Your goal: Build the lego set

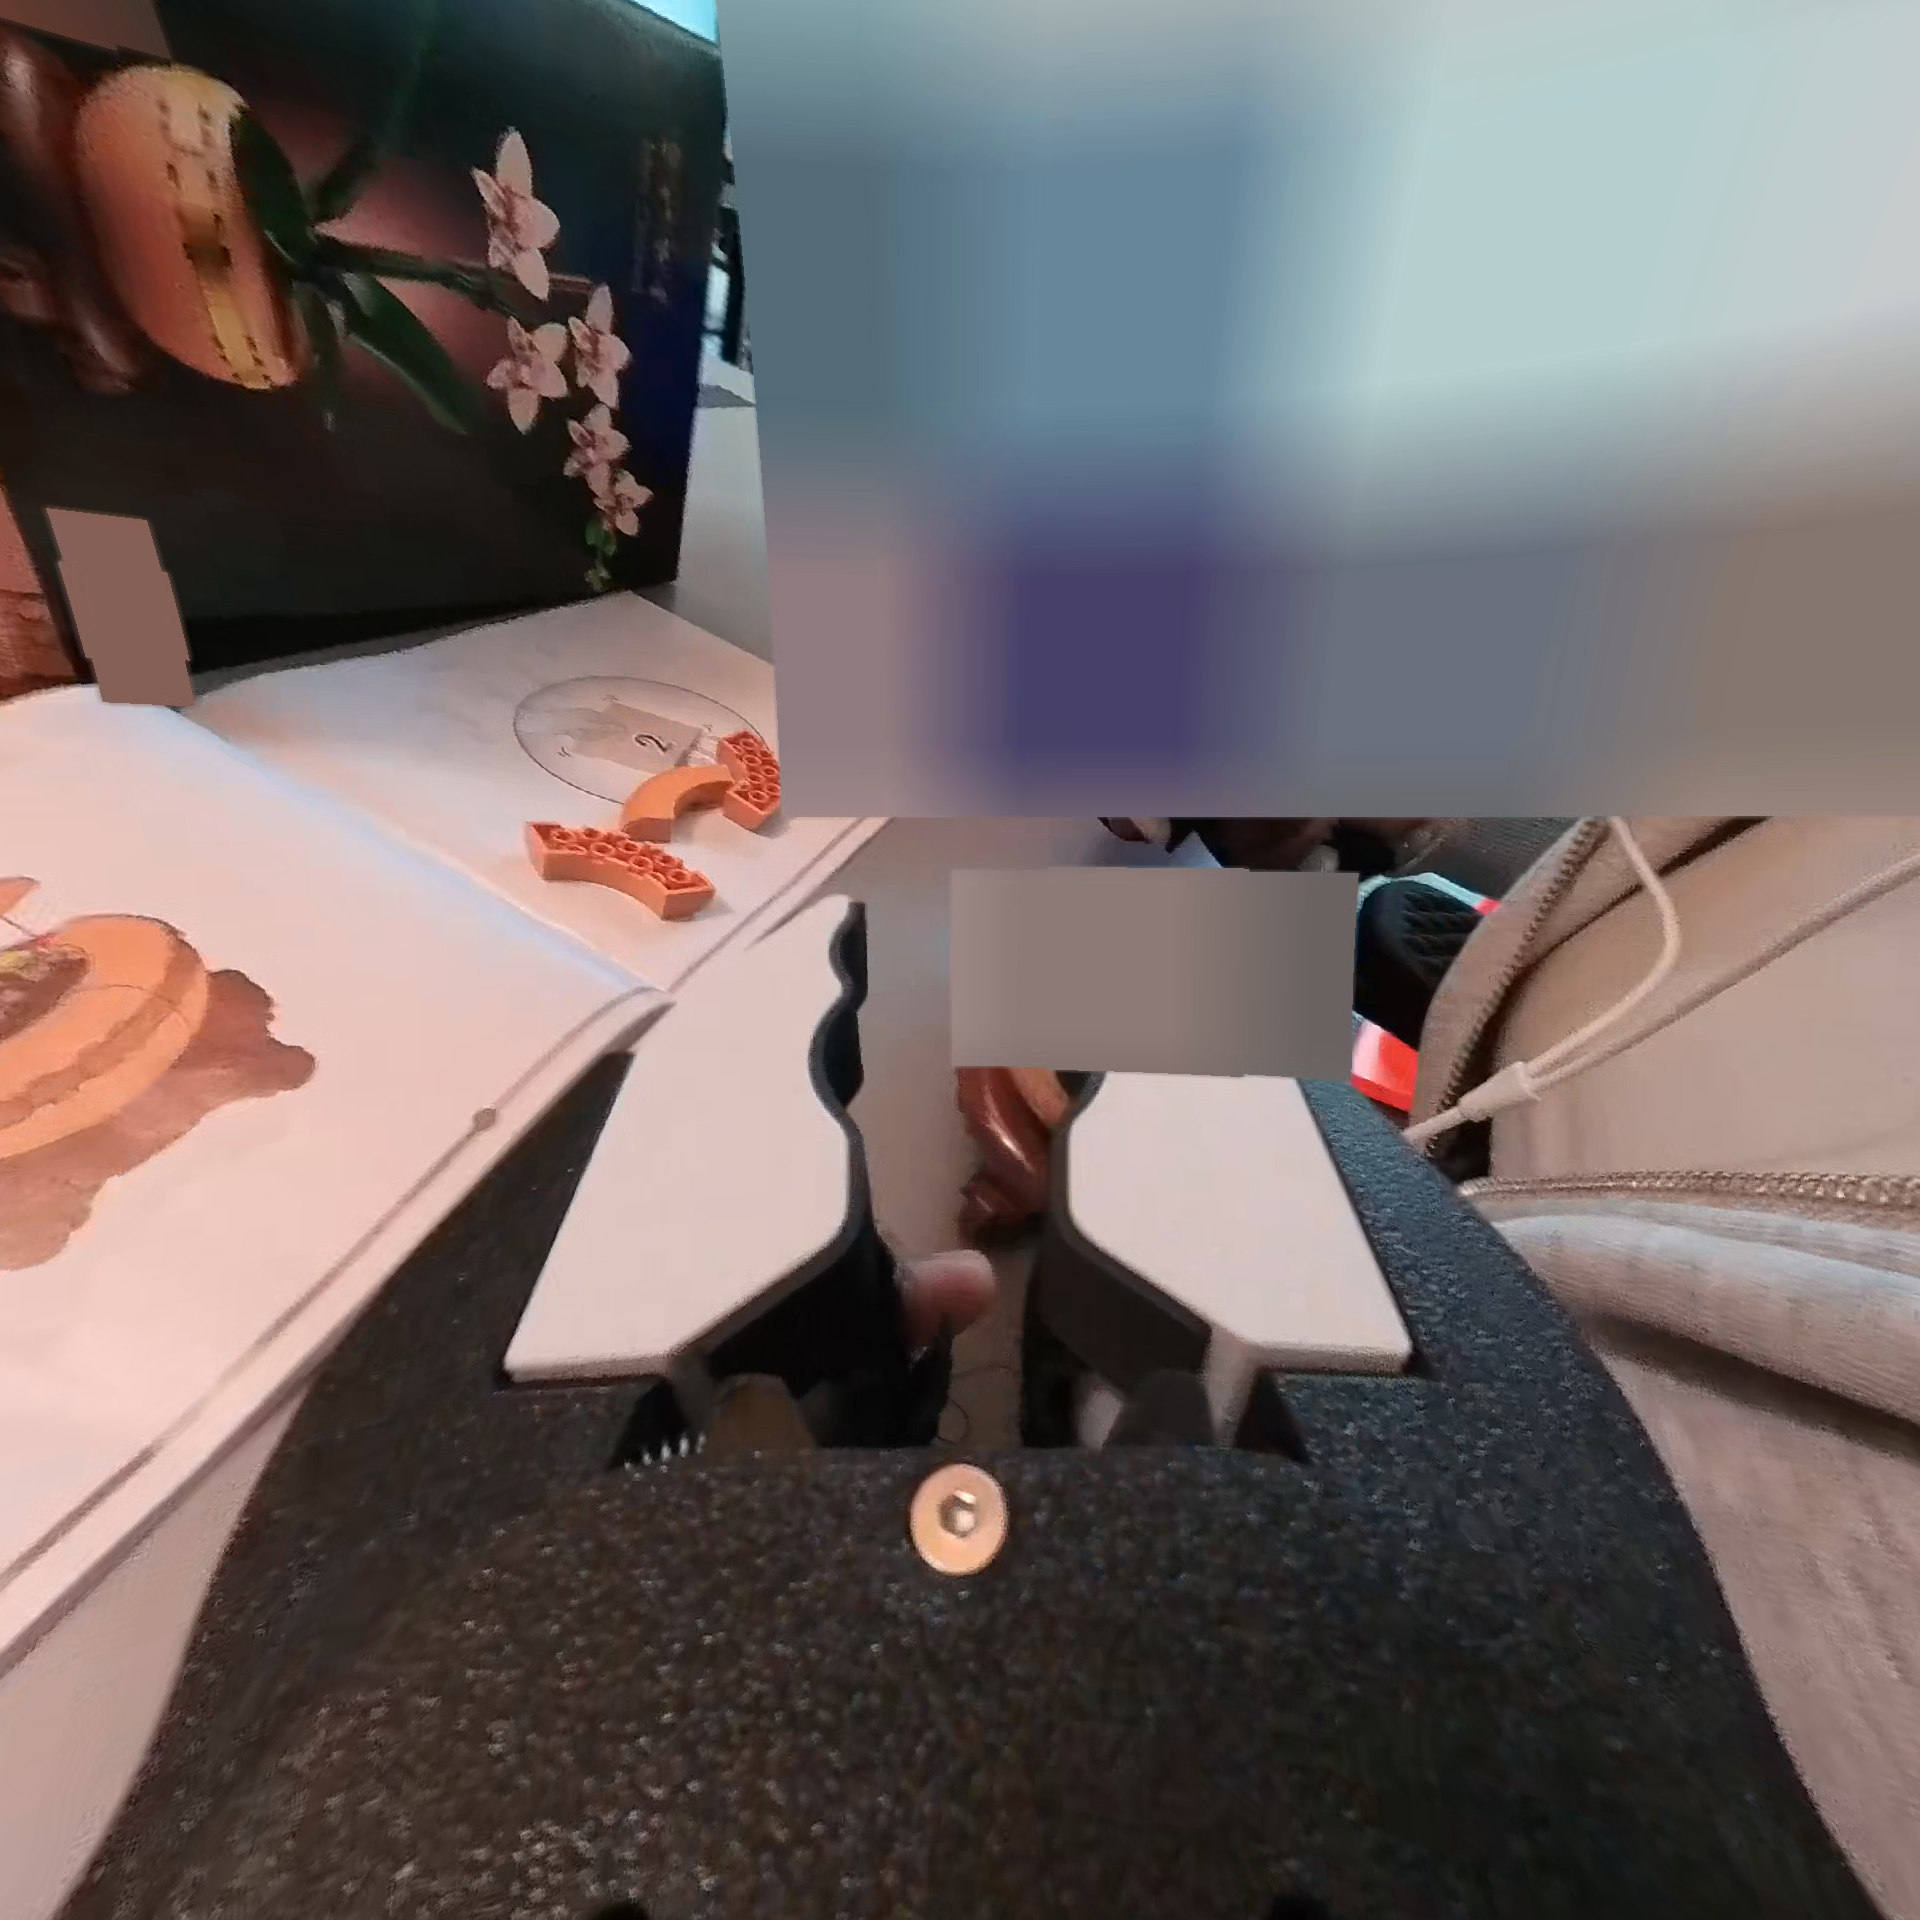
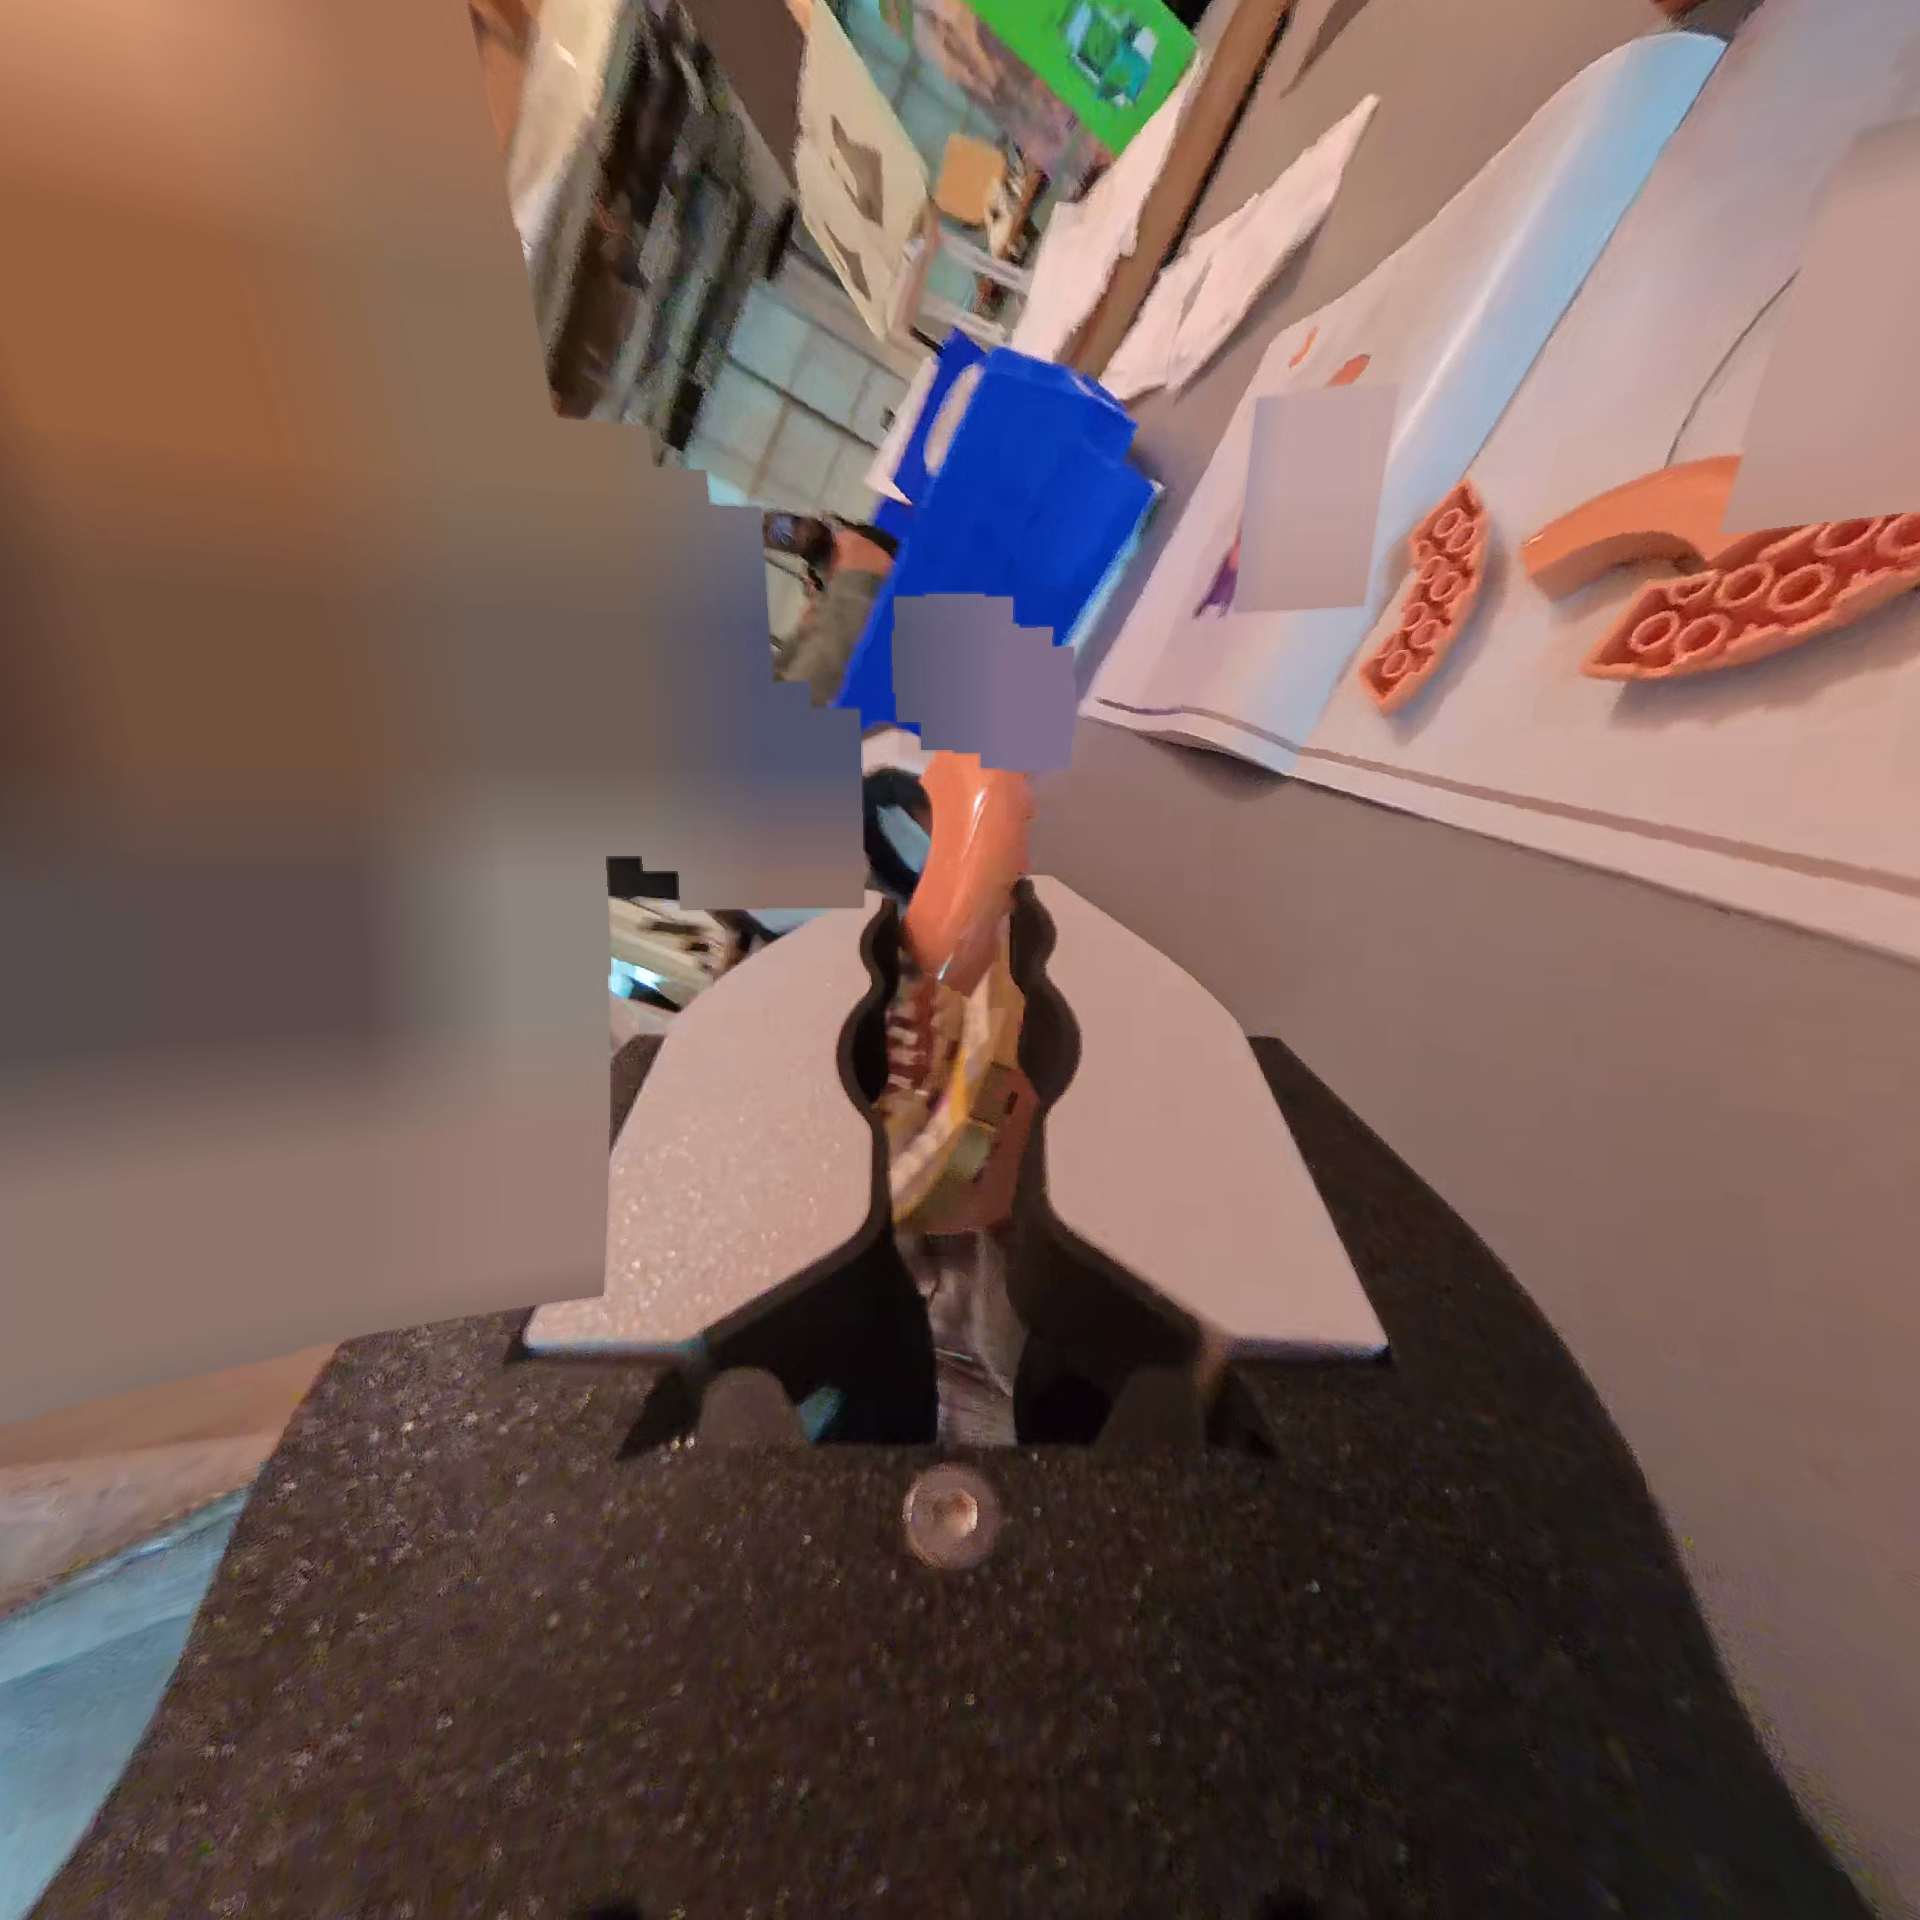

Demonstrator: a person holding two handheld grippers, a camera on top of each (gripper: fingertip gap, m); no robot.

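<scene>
The right gripper (image 2: 951,935) has its jaws pinching a part-built lego assembly (image 2: 961,997), light, rigid, glossy, likely to shed pieces if squeezed off its solid edge. The left gripper (image 1: 961,1039) is spread, tilted. Loose curved bricks (image 2: 1429,592) lie on the instruction booklet (image 1: 312,935) on the bench.

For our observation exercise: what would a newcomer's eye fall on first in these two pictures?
Probably the right gripper, shut on a partly built lego piece of orange, brown and yellow. Next, three orange curved bricks lying on the open instruction booklet, with the flower-printed box standing behind them.
</scene>
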